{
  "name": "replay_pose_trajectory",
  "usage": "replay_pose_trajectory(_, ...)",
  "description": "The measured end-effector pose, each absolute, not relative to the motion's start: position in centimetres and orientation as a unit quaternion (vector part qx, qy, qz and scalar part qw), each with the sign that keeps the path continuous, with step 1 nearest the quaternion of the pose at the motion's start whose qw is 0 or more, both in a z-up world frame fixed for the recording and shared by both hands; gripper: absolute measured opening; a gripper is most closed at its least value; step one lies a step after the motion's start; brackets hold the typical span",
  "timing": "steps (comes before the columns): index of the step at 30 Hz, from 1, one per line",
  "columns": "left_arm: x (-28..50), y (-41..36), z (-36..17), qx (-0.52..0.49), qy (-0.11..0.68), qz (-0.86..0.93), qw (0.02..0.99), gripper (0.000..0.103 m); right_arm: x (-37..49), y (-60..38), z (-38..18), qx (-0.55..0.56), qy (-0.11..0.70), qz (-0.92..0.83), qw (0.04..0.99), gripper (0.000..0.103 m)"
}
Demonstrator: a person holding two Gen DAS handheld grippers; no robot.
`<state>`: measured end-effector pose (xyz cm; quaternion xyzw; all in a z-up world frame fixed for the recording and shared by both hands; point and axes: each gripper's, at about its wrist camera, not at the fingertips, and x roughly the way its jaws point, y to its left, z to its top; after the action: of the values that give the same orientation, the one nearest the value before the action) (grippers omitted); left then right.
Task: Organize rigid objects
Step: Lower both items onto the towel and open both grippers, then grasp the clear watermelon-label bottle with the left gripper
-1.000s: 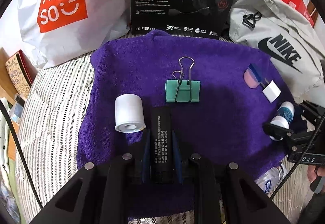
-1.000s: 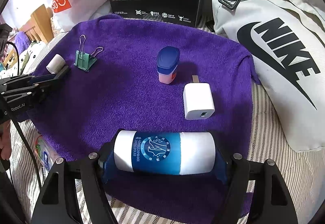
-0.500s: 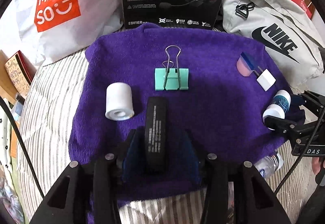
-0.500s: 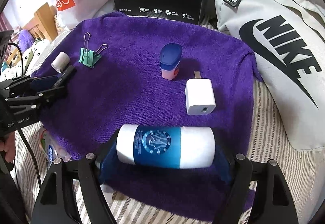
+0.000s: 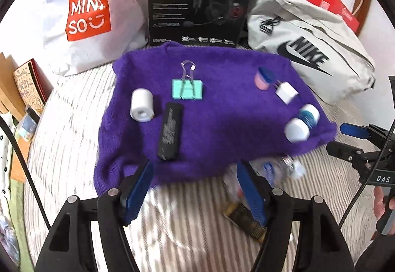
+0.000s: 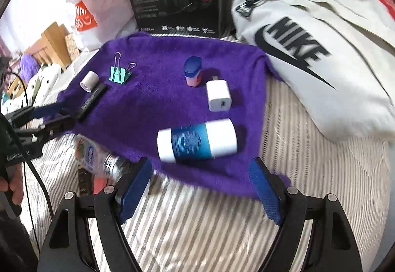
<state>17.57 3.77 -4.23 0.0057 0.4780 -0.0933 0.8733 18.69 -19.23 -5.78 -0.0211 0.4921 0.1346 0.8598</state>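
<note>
Gaping, seemingly empty: left gripper [image 5: 195, 188], right gripper [image 6: 201, 188]

Right gripper [image 6: 200, 188] stands open, holding nothing. Bottle [image 6: 197, 140] lies sideways on towel [image 6: 153, 104], just beyond its fingers.

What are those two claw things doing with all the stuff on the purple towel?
A person is sorting small things on the purple towel with two grabbers. The left hand-held gripper is open and empty, just behind the black bar. The right hand-held gripper is open too, behind the blue-and-white tube lying on its side. The green binder clip, white roll, pink jar and white charger lie on the towel untouched.
</note>
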Motion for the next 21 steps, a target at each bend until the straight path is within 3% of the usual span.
replay_pose_trajectory(9, 15.0, 0.2, -5.1, 0.004, 0.475, -0.122, 0.872, 0.069, 12.8, -22.2, -5.6, 0.045, 0.487, 0.125, 0.863, 0.083)
replay_pose_trajectory(13, 15.1, -0.9, -5.1, 0.008, 0.467, -0.121, 0.876, 0.081, 11.0, -23.2, -6.3, 0.063, 0.494, 0.128, 0.858, 0.083)
replay_pose_trajectory(21, 16.3, -2.8, -5.4, 0.014, 0.472, -0.104, 0.875, 0.082, 9.6, -24.4, -7.8, 0.086, 0.505, 0.135, 0.848, 0.083)
